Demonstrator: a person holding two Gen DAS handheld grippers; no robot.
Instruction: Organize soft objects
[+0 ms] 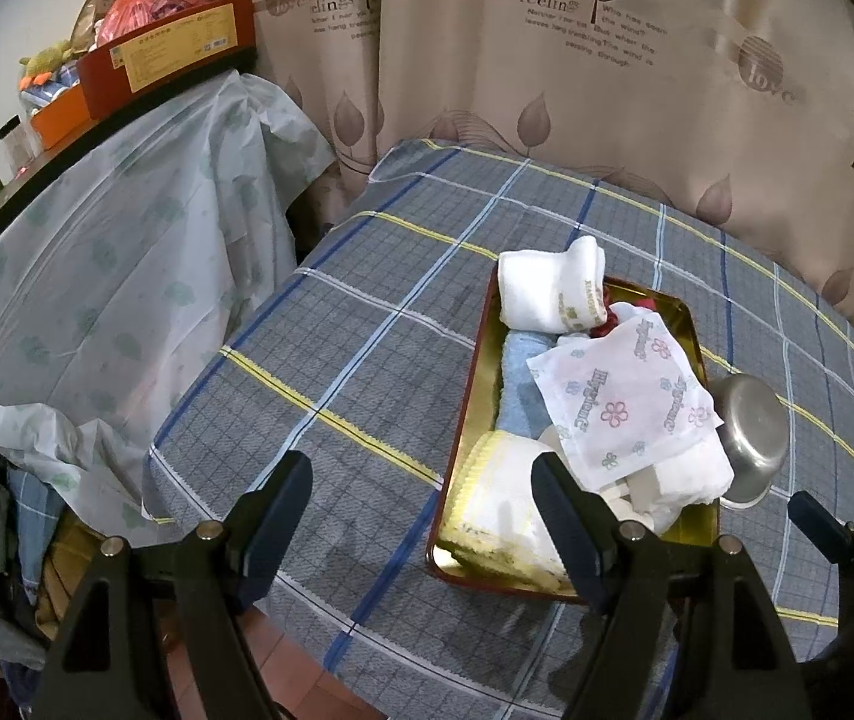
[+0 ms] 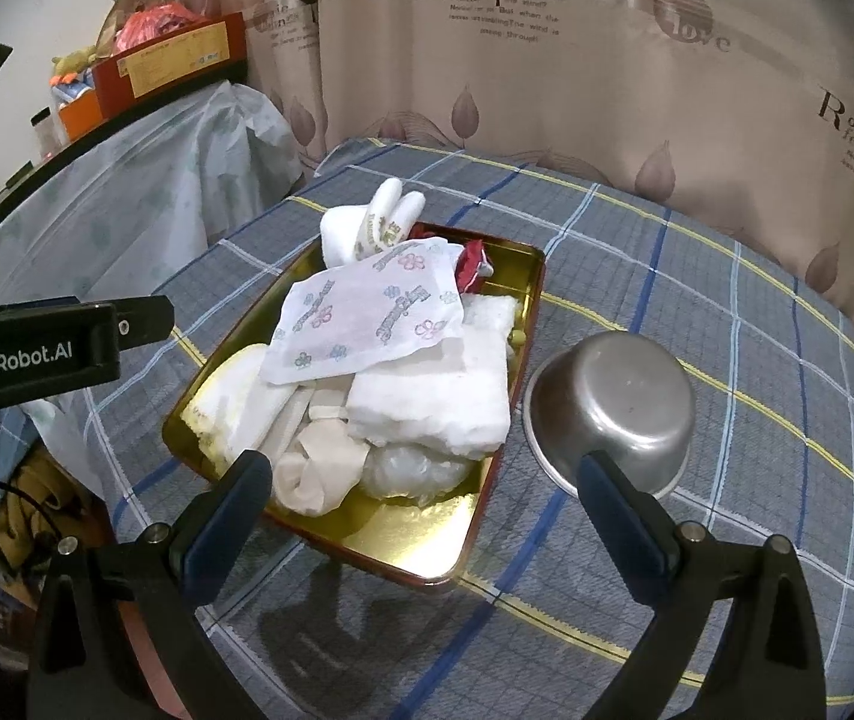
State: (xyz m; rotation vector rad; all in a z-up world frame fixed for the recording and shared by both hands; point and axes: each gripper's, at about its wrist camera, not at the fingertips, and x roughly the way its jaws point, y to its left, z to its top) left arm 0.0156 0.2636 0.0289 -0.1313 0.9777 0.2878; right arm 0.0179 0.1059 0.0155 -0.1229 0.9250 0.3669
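Observation:
A gold tray with a red rim (image 1: 691,315) (image 2: 538,276) lies on the plaid cloth, piled with soft things. On top is a floral packet (image 1: 625,396) (image 2: 366,318). Around it are a rolled white towel (image 1: 553,288) (image 2: 378,222), a blue towel (image 1: 520,396), a yellow-edged cloth (image 1: 505,498) (image 2: 234,396), a folded white towel (image 2: 445,396) and a cream sock roll (image 2: 318,474). My left gripper (image 1: 420,498) (image 2: 147,318) is open at the tray's near left edge. My right gripper (image 2: 423,498) is open over the tray's near end, holding nothing.
An upturned steel bowl (image 1: 754,426) (image 2: 613,408) sits just right of the tray. A patterned curtain (image 1: 547,90) hangs behind the table. To the left, a plastic-draped shelf (image 1: 126,270) carries boxes (image 1: 168,54). The table's edge drops off at the left and front.

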